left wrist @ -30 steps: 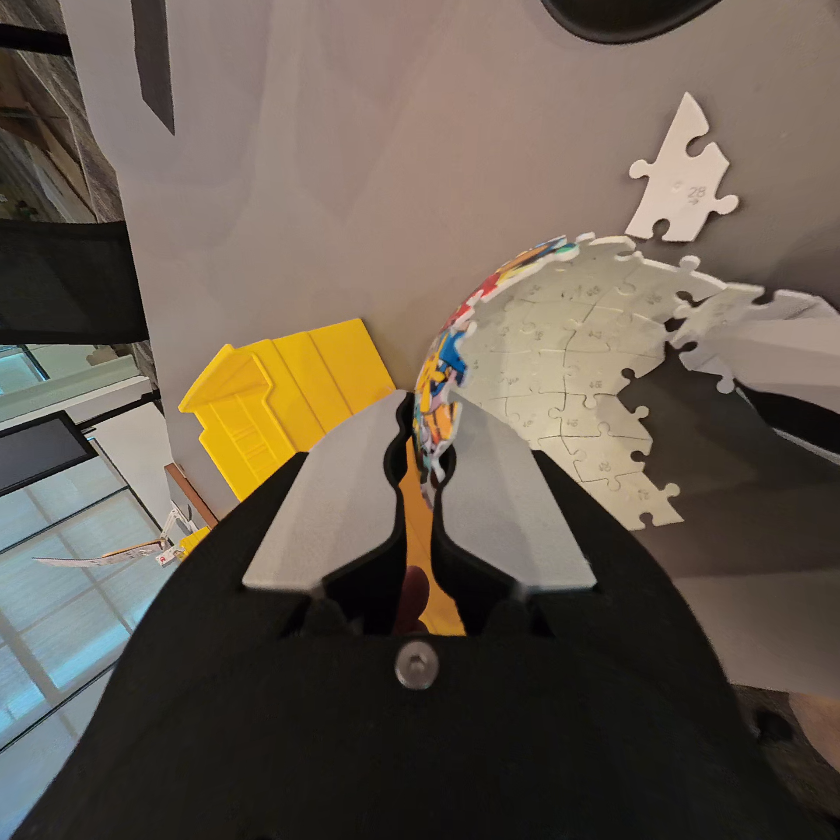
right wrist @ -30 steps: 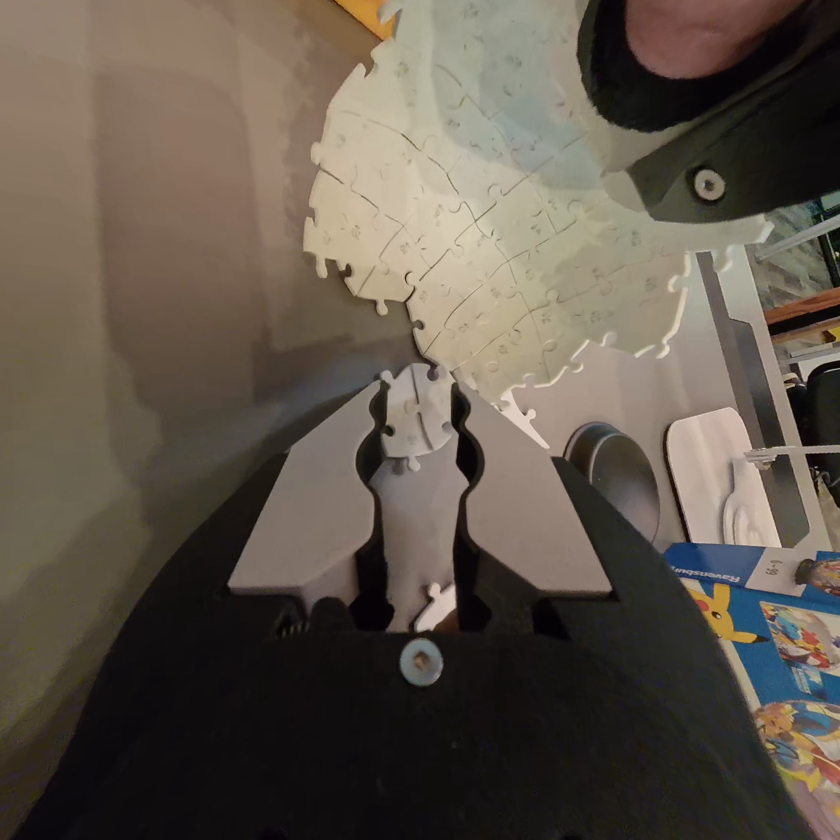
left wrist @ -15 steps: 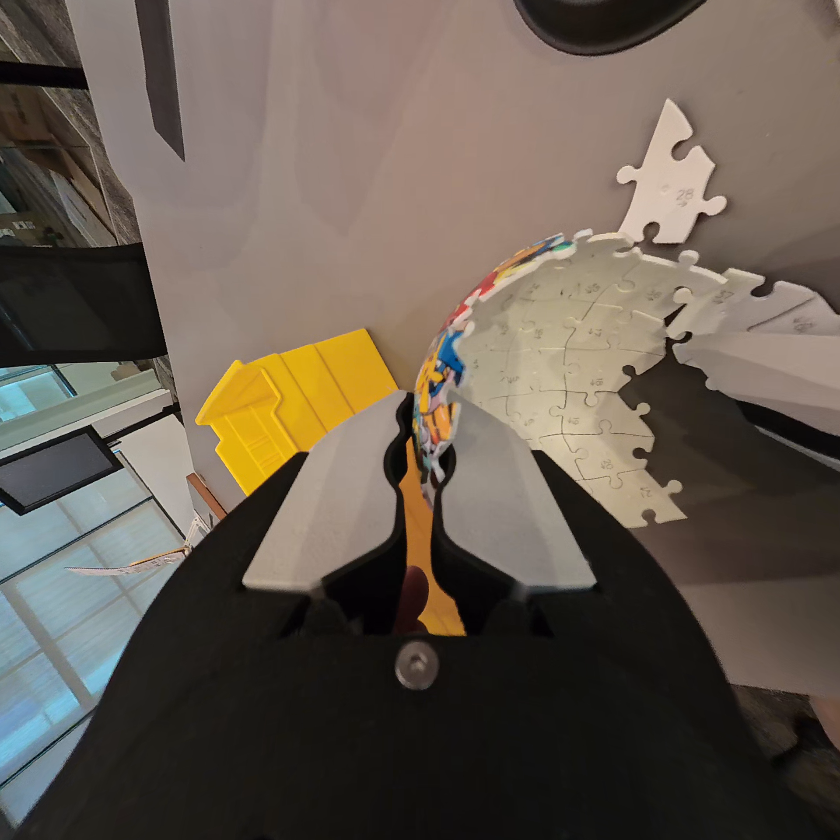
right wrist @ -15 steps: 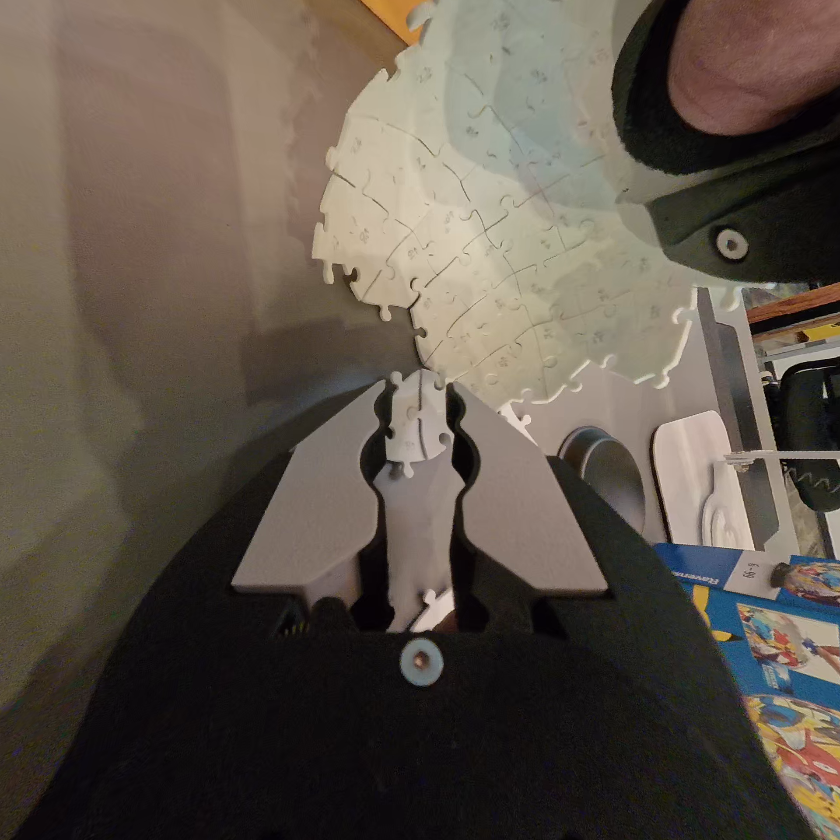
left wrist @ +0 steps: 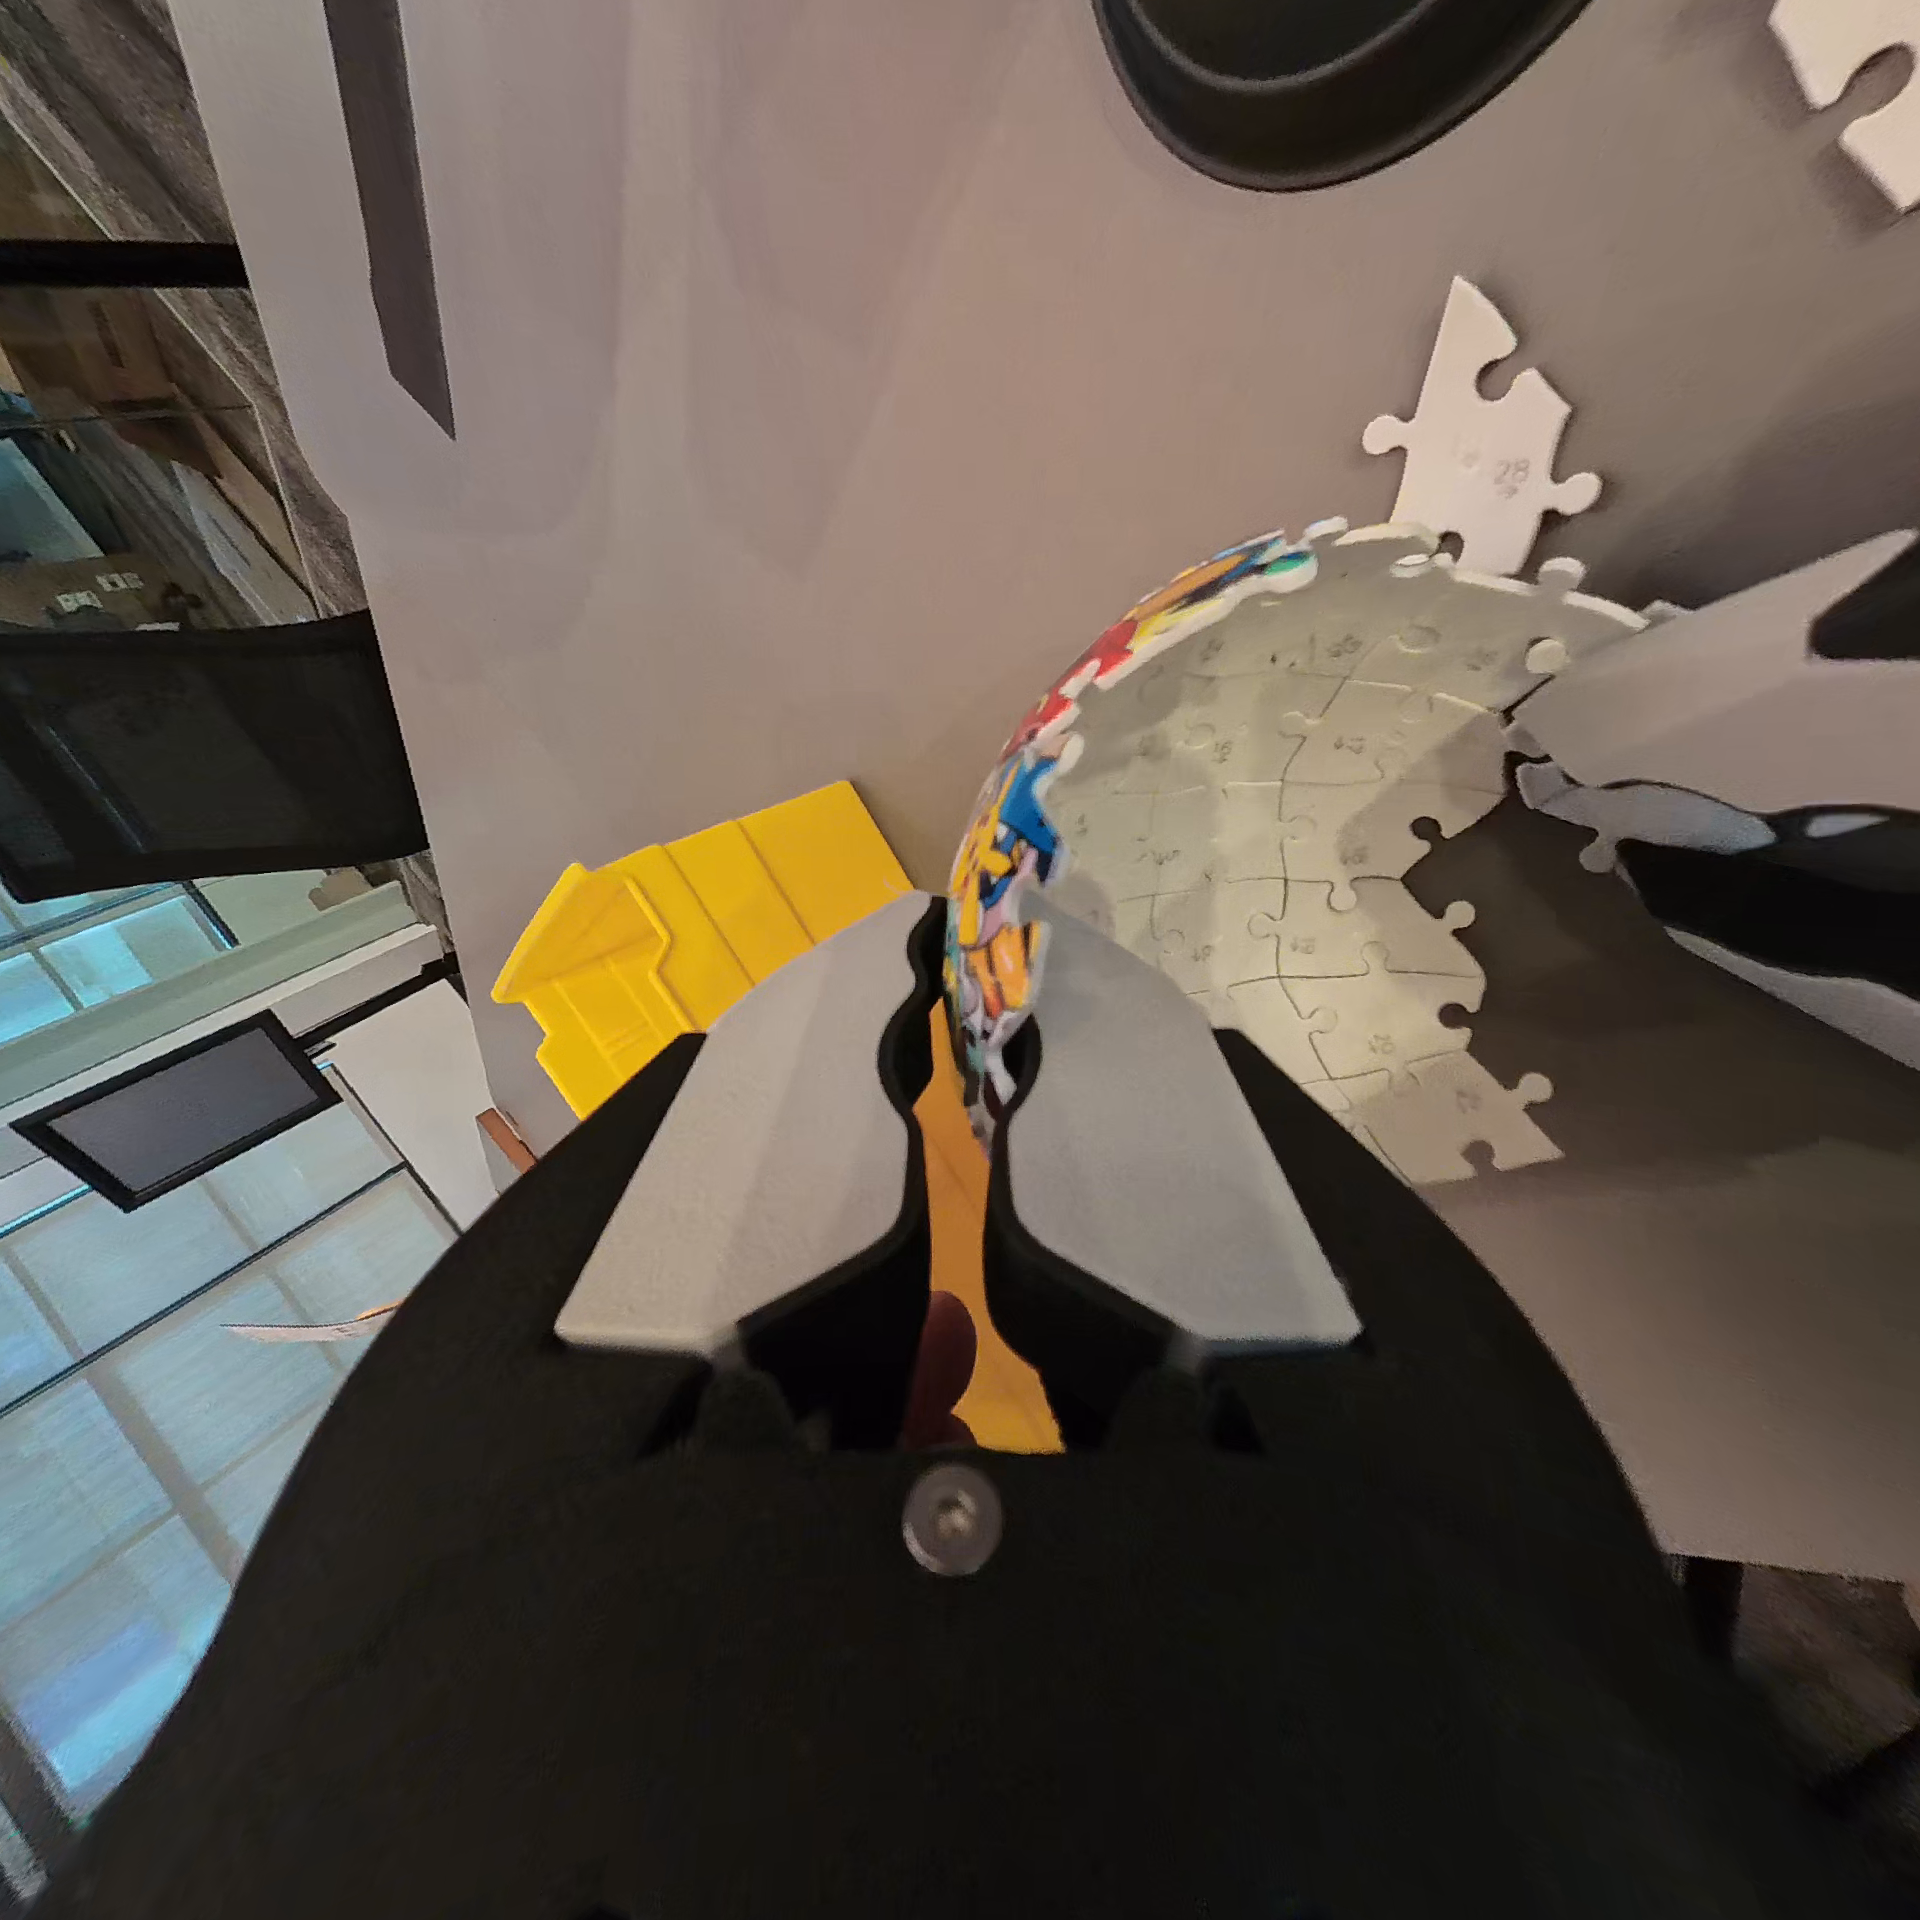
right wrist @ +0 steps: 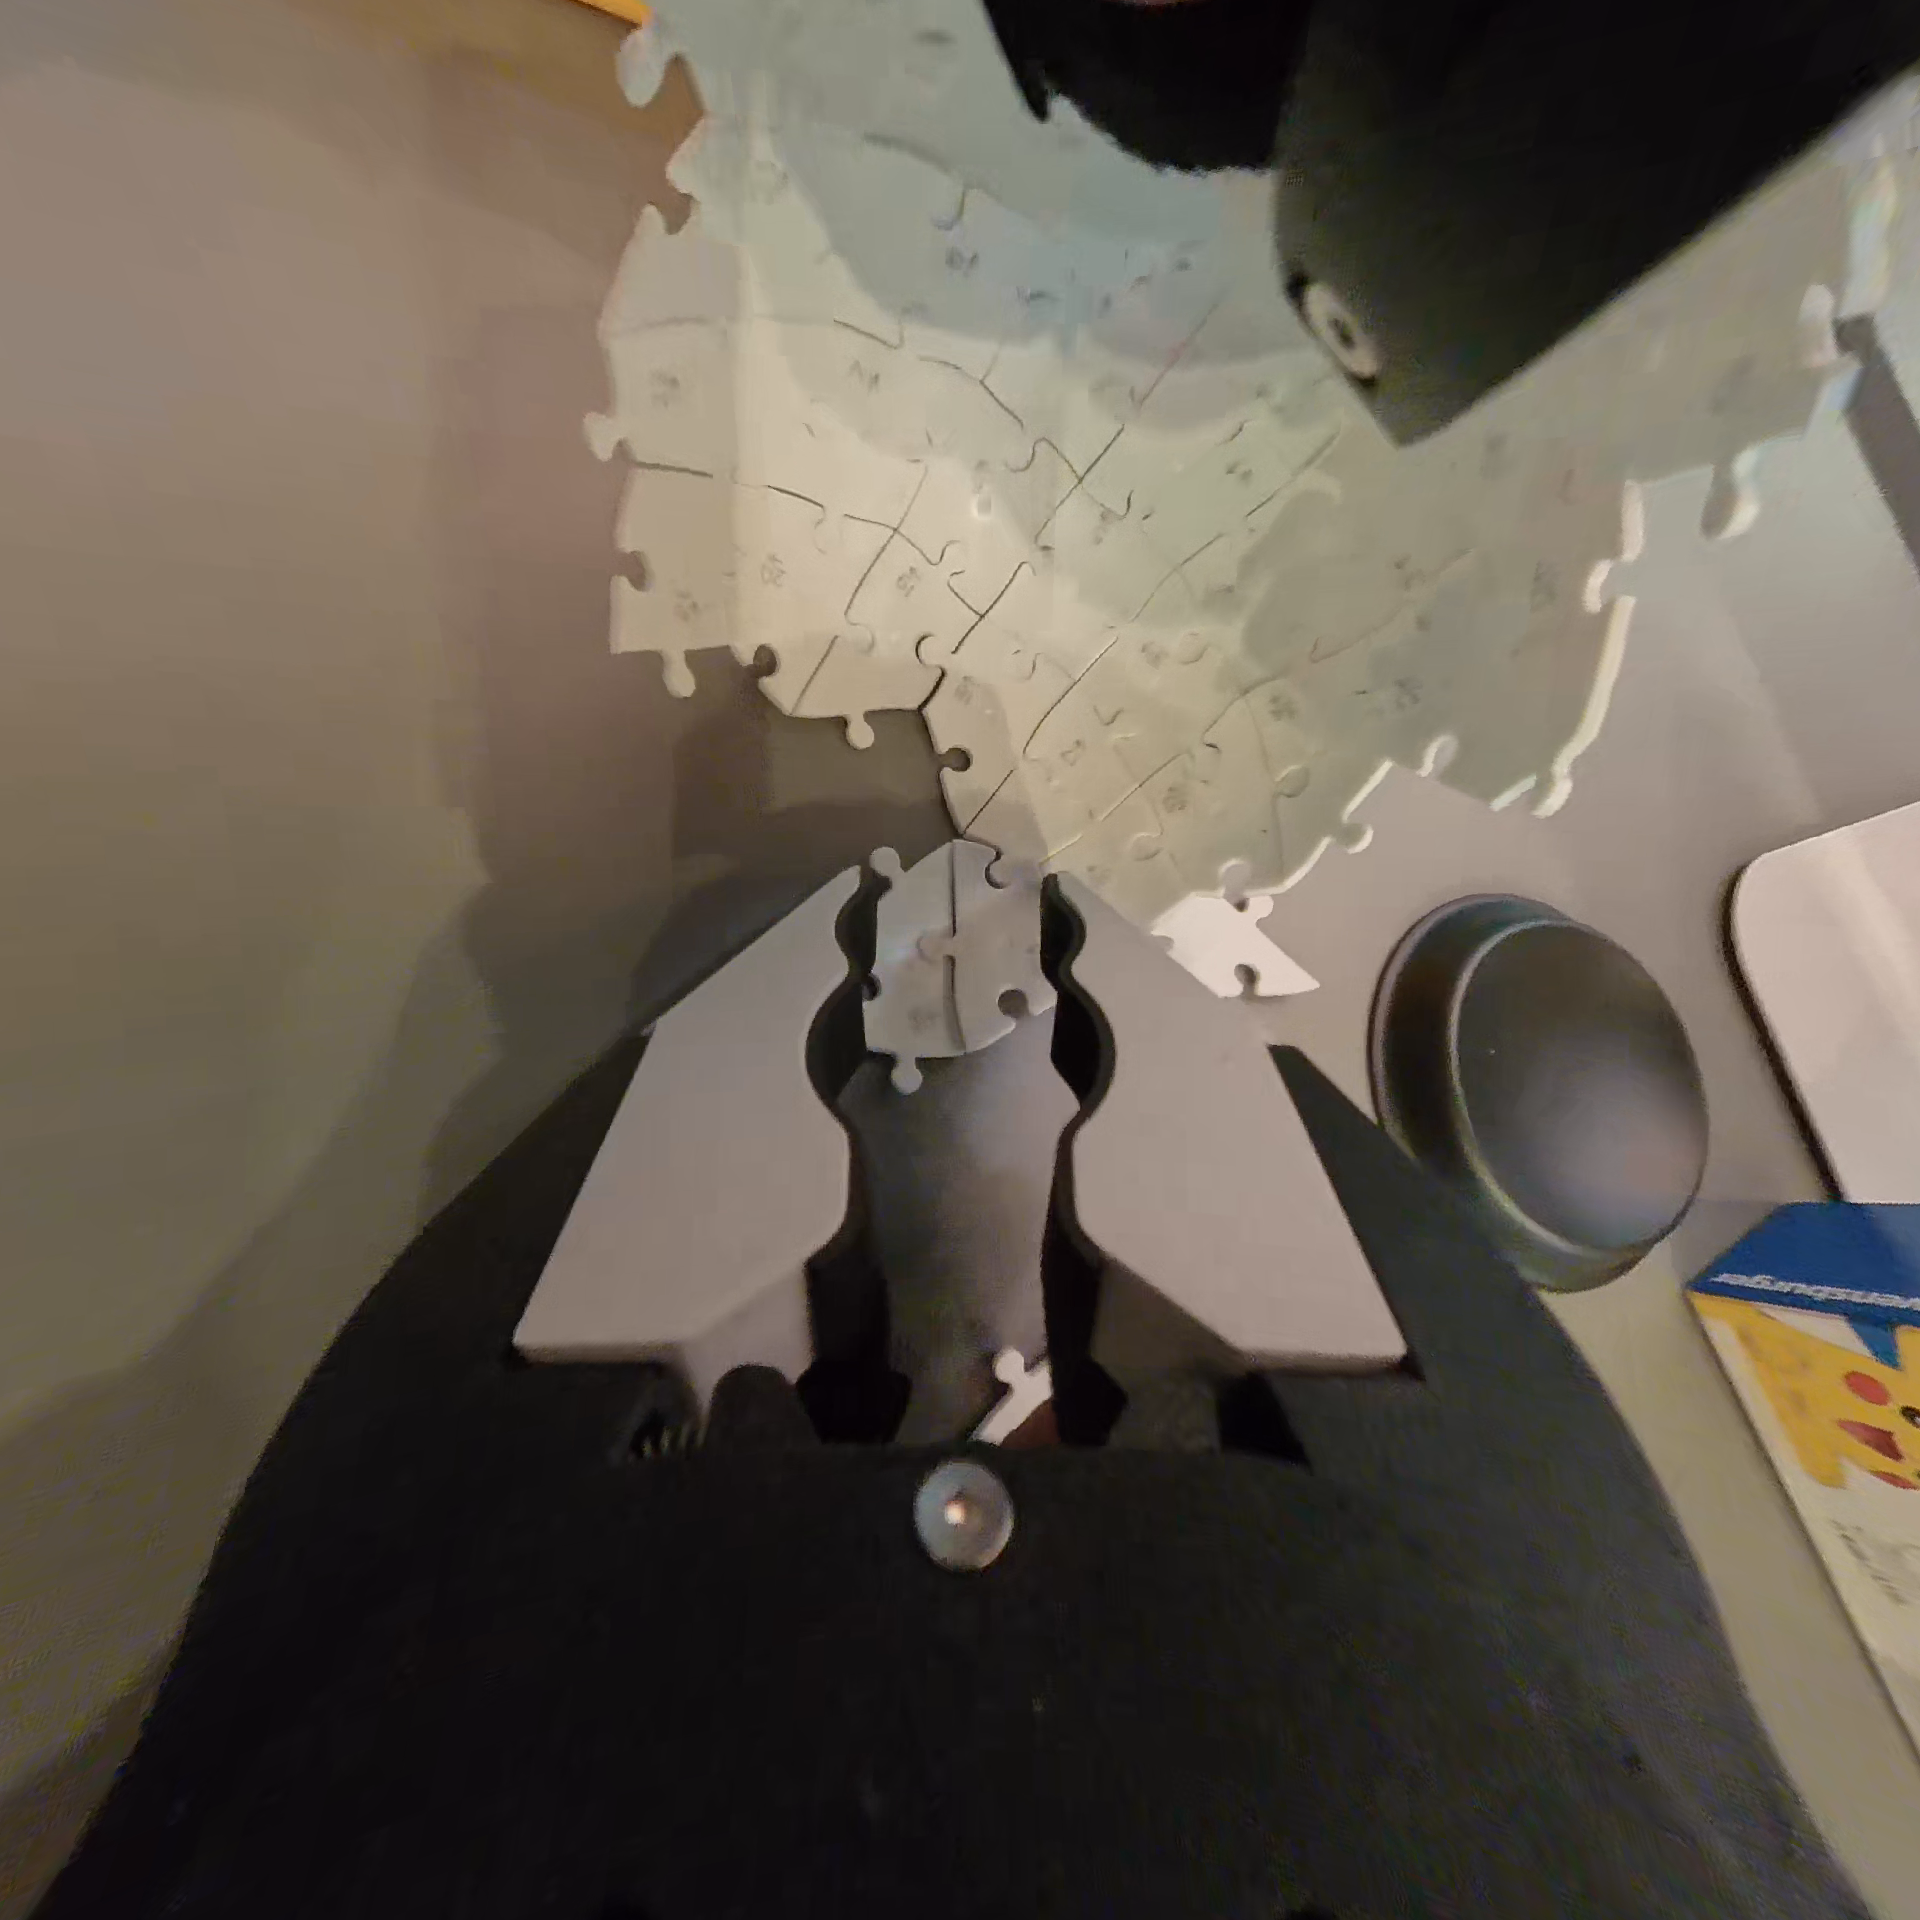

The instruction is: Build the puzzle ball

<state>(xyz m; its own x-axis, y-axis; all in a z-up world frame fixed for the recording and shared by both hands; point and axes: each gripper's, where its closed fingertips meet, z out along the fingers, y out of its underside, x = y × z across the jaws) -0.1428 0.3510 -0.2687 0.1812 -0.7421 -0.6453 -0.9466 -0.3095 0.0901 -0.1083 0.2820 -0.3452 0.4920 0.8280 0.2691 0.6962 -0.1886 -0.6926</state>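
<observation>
The half-built puzzle ball [left wrist: 1278,831] is a curved shell, white inside and brightly printed outside. My left gripper [left wrist: 982,956] is shut on its rim and holds it above the grey table. In the right wrist view the shell's white inside [right wrist: 1039,520] fills the top. My right gripper [right wrist: 951,894] is shut on a small joined pair of white puzzle pieces [right wrist: 951,966], held just below the shell's lower edge, close to a notch there. The right gripper's grey finger [left wrist: 1714,717] shows at the shell's right edge in the left wrist view.
A loose white piece [left wrist: 1475,457] lies on the grey table [left wrist: 831,416] behind the shell, another [right wrist: 1226,945] beside my right gripper. A yellow plastic stand [left wrist: 686,925] lies at the left. A dark round dish [right wrist: 1548,1101], a white tray [right wrist: 1829,987] and the puzzle box [right wrist: 1808,1382] sit at the right. One gripper's finger ends stand about 11 cm off the other's.
My right gripper has brought the joined pieces closer to the shell's lower edge. The shell has come nearer to the right wrist camera. The left gripper has shifted a little while holding the rim.
</observation>
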